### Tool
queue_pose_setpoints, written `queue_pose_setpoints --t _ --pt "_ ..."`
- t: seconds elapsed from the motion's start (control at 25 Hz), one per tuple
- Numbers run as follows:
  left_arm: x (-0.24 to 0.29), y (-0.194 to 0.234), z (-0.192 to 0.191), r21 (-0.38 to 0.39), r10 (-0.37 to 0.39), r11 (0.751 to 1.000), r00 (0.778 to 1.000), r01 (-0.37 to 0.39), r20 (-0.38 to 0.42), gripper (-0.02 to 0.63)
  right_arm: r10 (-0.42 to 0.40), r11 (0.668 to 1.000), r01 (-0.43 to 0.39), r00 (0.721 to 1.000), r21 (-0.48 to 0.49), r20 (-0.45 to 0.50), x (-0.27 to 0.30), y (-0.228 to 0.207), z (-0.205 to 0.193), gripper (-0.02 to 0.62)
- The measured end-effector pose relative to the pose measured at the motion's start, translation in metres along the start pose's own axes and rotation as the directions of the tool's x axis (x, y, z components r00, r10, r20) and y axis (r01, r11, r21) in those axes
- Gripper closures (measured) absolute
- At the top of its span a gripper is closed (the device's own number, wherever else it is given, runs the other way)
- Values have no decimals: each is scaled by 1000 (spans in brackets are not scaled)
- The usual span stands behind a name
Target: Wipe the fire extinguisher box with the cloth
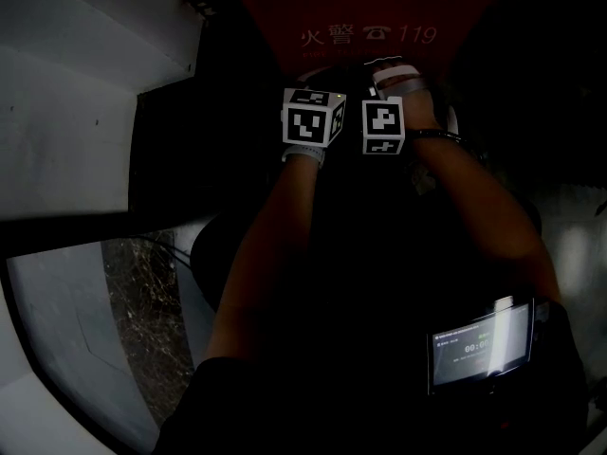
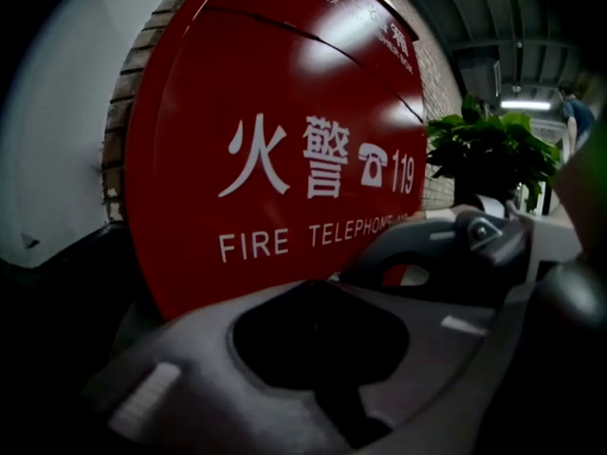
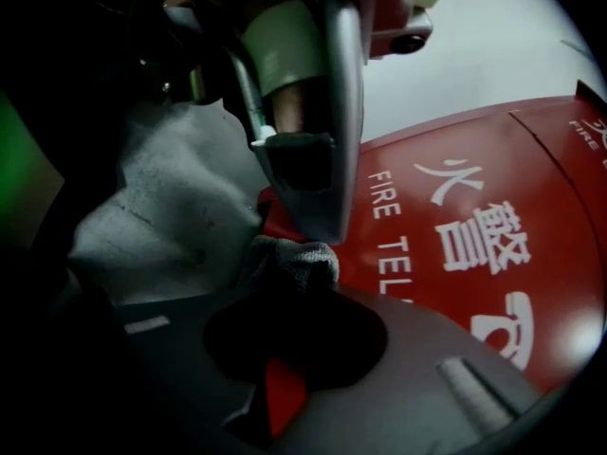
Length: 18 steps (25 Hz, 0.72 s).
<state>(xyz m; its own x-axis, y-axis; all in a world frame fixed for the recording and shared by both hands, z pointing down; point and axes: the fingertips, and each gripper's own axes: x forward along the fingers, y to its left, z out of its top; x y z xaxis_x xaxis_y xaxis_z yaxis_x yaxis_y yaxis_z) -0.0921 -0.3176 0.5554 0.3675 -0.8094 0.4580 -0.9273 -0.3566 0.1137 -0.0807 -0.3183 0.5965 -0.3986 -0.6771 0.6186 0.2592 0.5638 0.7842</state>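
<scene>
The head view is dark. The left tool [image 1: 316,88] and right tool [image 1: 391,76] sit side by side at the far end of the arms, close to the red box [image 1: 370,12]. A lit screen [image 1: 479,344] glows near right.

In the left tool's view its jaws are together with nothing between them. The lettered front of the box fills the frame just beyond, a plant [image 2: 493,150] stands to its right, and the right tool crosses at right.

In the right tool's view the jaws are closed on a bunched corner of the grey cloth [image 3: 289,259]. The rest of the cloth spreads to the left, beside the box front. The left tool's tip hangs just above the bunch.

Wiping looks about to begin or barely begun. Next, the cloth likely needs pressing flat to the red face and sweeping across the lettering, with the left tool kept clear of its path.
</scene>
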Motion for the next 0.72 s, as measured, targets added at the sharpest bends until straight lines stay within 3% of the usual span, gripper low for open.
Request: queue_pose_setpoints --t 0.4,0.52,0.72 --pt "-1 14 -8 -57 24 998 1000 -24 -4 606 50 997 -49 999 -56 10 16 37 7 563" --pt "-23 12 4 -71 33 997 999 -31 30 606 1 999 2 999 -50 50 -14 20 21 563" --pt "-65 -17 56 10 6 1000 990 -7 143 606 -151 988 152 985 -4 89 -77 -41 23 563"
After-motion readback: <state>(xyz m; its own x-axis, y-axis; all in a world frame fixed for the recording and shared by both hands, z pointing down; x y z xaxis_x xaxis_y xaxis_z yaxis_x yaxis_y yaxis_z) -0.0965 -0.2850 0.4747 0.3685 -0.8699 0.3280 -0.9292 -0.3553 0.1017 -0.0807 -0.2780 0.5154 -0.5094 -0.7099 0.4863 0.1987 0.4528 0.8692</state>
